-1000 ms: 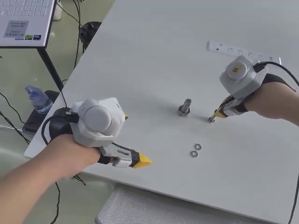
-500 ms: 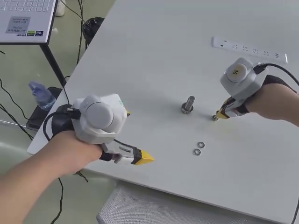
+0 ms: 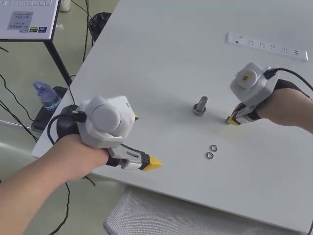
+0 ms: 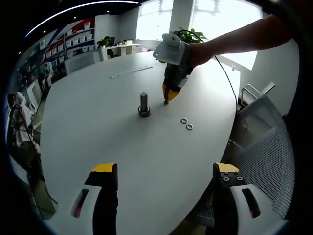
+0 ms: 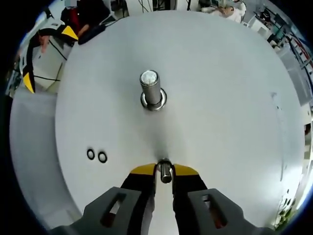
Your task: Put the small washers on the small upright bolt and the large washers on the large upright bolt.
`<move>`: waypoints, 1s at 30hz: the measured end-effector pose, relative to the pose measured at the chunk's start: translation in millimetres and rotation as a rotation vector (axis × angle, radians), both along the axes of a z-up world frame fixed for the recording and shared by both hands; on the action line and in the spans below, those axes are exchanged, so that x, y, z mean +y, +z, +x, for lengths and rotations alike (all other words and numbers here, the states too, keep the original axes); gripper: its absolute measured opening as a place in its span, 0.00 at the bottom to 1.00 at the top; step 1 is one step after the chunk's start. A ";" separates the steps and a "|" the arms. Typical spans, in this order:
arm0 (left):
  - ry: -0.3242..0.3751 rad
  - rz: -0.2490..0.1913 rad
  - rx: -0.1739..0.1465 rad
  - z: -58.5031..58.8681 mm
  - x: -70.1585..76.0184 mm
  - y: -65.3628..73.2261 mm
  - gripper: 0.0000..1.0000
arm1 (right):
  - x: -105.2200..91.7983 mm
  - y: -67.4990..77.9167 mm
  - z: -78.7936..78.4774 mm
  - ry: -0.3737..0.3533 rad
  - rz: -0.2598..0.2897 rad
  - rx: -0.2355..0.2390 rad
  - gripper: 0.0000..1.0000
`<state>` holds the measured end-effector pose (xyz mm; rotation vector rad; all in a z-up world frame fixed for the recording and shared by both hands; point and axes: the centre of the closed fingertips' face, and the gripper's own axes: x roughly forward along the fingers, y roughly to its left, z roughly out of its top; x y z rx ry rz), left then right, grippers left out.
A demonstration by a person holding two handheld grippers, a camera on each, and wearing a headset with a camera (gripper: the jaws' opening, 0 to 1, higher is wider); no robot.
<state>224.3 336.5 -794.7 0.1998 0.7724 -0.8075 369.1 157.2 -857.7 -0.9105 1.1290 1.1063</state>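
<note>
Steel and short, the small bolt [image 5: 166, 175] stands upright on the white table [image 3: 161, 58]. It is pinched between the yellow-tipped jaws of your right gripper [image 5: 165, 169], which are drawn narrow against its sides. In the head view the tips of that gripper point down at the tabletop and cover the bolt.

Just beside it, towards your left, the large bolt [image 3: 199, 105] stands upright and free. It has a wider metal ring at its foot, and you cannot tell whether that is the bolt's head or a washer.

Two washers [image 3: 212, 152] lie flat on the table, side by side and almost touching. They are nearer to you than both bolts and apart from them.

Your left gripper [image 3: 152, 162] sits over the near edge of the table, well apart from the bolts. Its jaws are spread wide and hold nothing.

A white power strip [image 3: 266, 46] lies along the far side of the table. Off the table to your left are a laptop [image 3: 29, 19] on a stand and a water bottle [image 3: 46, 95] lower down. A mesh chair [image 3: 161, 215] sits under the near edge.
</note>
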 end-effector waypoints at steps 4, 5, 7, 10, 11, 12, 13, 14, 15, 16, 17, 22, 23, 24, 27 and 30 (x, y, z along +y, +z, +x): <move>0.001 0.000 -0.001 0.1 0.2 0.4 0.79 | -0.9 -1.8 0.2 0.015 -0.008 -0.007 0.12; 0.001 0.000 0.000 0.0 0.1 0.4 0.79 | -1.4 -4.3 2.4 0.019 -0.012 -0.008 0.12; 0.002 0.001 0.000 0.3 0.4 0.1 0.79 | -1.8 -6.8 4.3 0.025 -0.013 -0.011 0.12; 0.002 -0.001 0.000 0.8 0.2 0.4 0.79 | -2.3 -6.8 3.6 0.020 -0.013 -0.014 0.13; 0.002 -0.003 0.000 0.9 0.1 0.6 0.78 | -2.2 -6.5 3.6 0.019 -0.011 -0.014 0.13; 0.003 -0.004 0.000 1.1 0.0 0.9 0.78 | -2.4 -6.3 3.6 0.021 -0.011 -0.016 0.13; 0.004 -0.004 0.000 1.1 0.2 1.0 0.78 | -2.5 -6.4 3.6 0.019 -0.011 -0.015 0.13; 0.003 -0.003 -0.001 1.2 0.3 1.1 0.78 | -2.8 -6.4 3.3 0.016 -0.012 -0.013 0.13; 0.004 -0.003 -0.002 1.5 0.3 1.2 0.78 | -2.8 -6.3 3.3 0.015 -0.012 -0.013 0.13; 0.005 -0.003 -0.001 1.4 0.4 1.1 0.78 | -2.9 -6.3 3.1 0.014 -0.013 -0.012 0.13; 0.005 -0.002 0.001 1.1 0.3 0.7 0.78 | -2.9 -6.3 3.0 0.015 -0.015 -0.012 0.13; 0.001 -0.002 0.002 0.7 -0.9 0.2 0.78 | -3.7 -6.1 2.5 0.013 -0.019 -0.007 0.13; 0.001 -0.002 0.002 0.7 -1.0 0.2 0.78 | -3.7 -6.1 2.5 0.013 -0.019 -0.007 0.13; 0.000 -0.001 0.001 0.8 -1.1 0.3 0.78 | -4.0 -6.0 2.3 0.014 -0.020 -0.006 0.13; 0.001 -0.001 0.002 1.0 -0.6 0.6 0.77 | -4.0 -5.9 2.3 0.019 -0.019 -0.006 0.13; 0.002 0.000 0.002 1.0 0.0 0.5 0.77 | -4.1 -5.9 2.4 0.022 -0.018 -0.005 0.13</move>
